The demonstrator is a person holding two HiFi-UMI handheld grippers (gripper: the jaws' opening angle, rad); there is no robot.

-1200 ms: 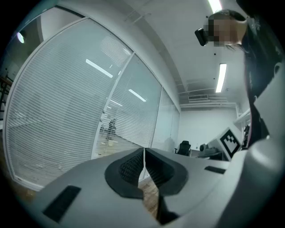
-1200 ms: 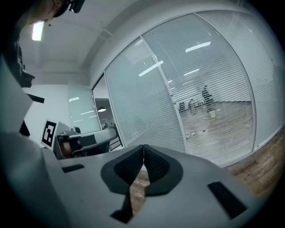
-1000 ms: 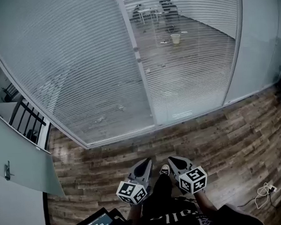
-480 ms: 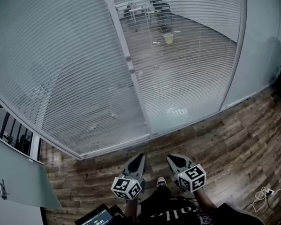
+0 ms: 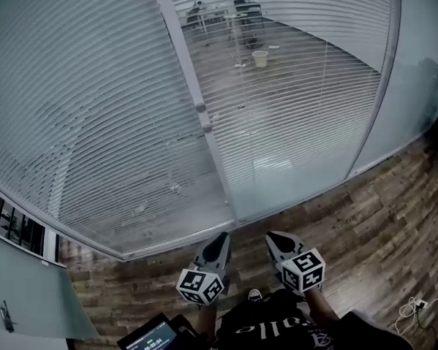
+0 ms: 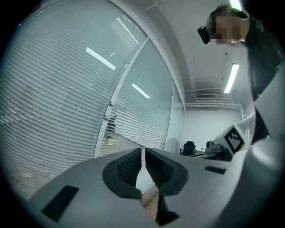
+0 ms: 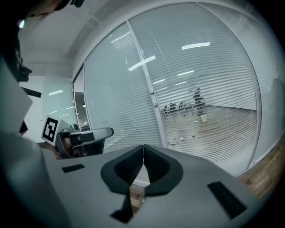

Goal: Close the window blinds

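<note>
Our left tool (image 5: 221,238) has its two grey jaws pressed together, with nothing between them. Our right tool (image 5: 275,238), just beside it, is shut the same way and holds nothing. Both hang low above the brown wood floor (image 5: 367,214) and point at the window.

Ahead of the tools and higher up is a glass wall with white slat blinds (image 5: 296,115) behind the glass. In front of the right tool the slats lie open, so we can see a room and a pale bucket (image 5: 260,58) through them. In front of the left tool and off to its left, the second white blind (image 5: 84,112) looks more shut and milky.

A white post (image 5: 220,178) stands between the two blinds, straight ahead of the gap between our tools. Two small round knobs (image 5: 201,108) sit on it, well above the tools. We think they turn the slats, but we cannot be sure from here.

To do this step well, we should step close, lift one tool to a knob and open its jaws first. Then we close them square on the knob and turn slowly. We stop when the room behind is hidden. A crooked grip could slip off.
</note>
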